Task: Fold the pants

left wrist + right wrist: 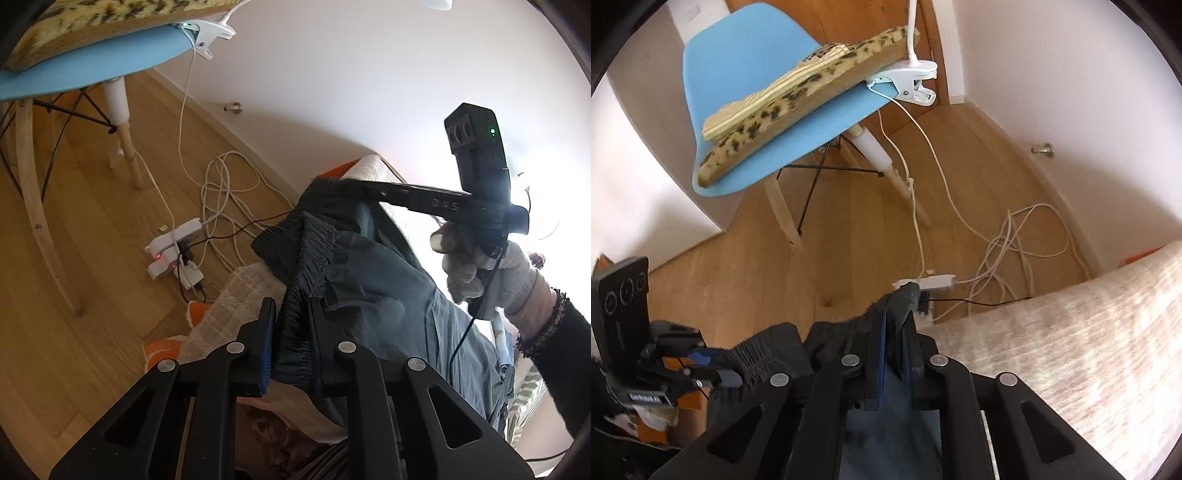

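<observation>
Pants [373,280]: dark grey-blue, draped over a beige-covered bed [1089,332], waistband [295,295] lifted at the near edge. Left gripper [291,332] and right gripper [894,354] are both clamped on the waistband, well apart. Step judged: waistband held for the fold. Next move calls for even tension and both grips being kept.

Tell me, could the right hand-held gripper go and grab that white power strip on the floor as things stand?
Probably not: the right hand-held gripper is shut on the pants waistband, so it would have to let go before taking the power strip.
</observation>
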A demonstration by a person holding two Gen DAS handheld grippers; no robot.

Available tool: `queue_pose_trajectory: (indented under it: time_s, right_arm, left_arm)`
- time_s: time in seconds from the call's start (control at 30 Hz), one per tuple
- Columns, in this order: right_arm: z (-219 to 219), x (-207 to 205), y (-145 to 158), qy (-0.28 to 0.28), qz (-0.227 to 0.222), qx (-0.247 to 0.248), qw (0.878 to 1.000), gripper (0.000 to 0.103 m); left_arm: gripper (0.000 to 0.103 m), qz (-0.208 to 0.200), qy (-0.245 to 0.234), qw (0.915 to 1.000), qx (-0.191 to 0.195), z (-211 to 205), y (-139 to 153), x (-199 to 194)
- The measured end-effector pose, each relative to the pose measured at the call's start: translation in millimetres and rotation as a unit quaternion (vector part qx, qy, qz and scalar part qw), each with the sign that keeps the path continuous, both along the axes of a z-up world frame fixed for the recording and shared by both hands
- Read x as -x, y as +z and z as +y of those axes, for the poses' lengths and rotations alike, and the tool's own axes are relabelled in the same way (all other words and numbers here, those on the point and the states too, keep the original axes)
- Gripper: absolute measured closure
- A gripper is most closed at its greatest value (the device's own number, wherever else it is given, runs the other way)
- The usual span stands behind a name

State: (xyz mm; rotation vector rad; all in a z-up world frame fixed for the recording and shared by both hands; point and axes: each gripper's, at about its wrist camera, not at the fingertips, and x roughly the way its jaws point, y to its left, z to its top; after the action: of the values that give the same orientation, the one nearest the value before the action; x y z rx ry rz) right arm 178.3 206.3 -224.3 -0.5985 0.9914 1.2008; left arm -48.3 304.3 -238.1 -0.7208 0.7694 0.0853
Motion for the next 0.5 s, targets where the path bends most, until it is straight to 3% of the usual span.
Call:
queue_pose_trajectory:
  time_s: [0.03, 0.07, 0.13, 0.23, 0.4, 0.5]
  right_arm:
    - [-3.4, -2.7, 1.9, -0.011, 0.001, 0.006, 1.000, 0.057]
    - [-7.2, -4.7, 5.5, -0.019, -0.003, 0.004, 1.000, 0.053]
    - [-28.3, -7.1, 16.9, -0.013, 0.019, -0.019, 1.000, 0.053]
    - [-48.9, -4.3, 18.7, 0.020, 0.090, -0.035, 0.995, 0.053]
    - [-56.1, 12.2, -9.3, 0.043, 0.075, 0.028, 0.996, 0.053]
    - [-53.0, 23.8, -17.2, 0.062, 0.067, 0.049, 0.995, 0.075]
  left_arm:
    - [0.090, -0.001, 0.000, 1.0000, -0.001, -0.5, -0.3, -0.8]
    - [0.090, -0.002, -0.002, 1.0000, -0.002, -1.0, 0.6, -1.0]
    - [0.092, -0.005, -0.008, 0.9998, -0.017, -3.8, 4.5, -3.0]
    - [0.094, -0.008, -0.017, 0.9989, -0.043, -7.9, 11.0, -6.2]
    - [0.095, -0.012, -0.021, 0.9981, -0.056, -8.6, 16.5, -9.8]
    - [0.096, -0.013, -0.025, 0.9975, -0.065, -8.8, 17.3, -12.7]
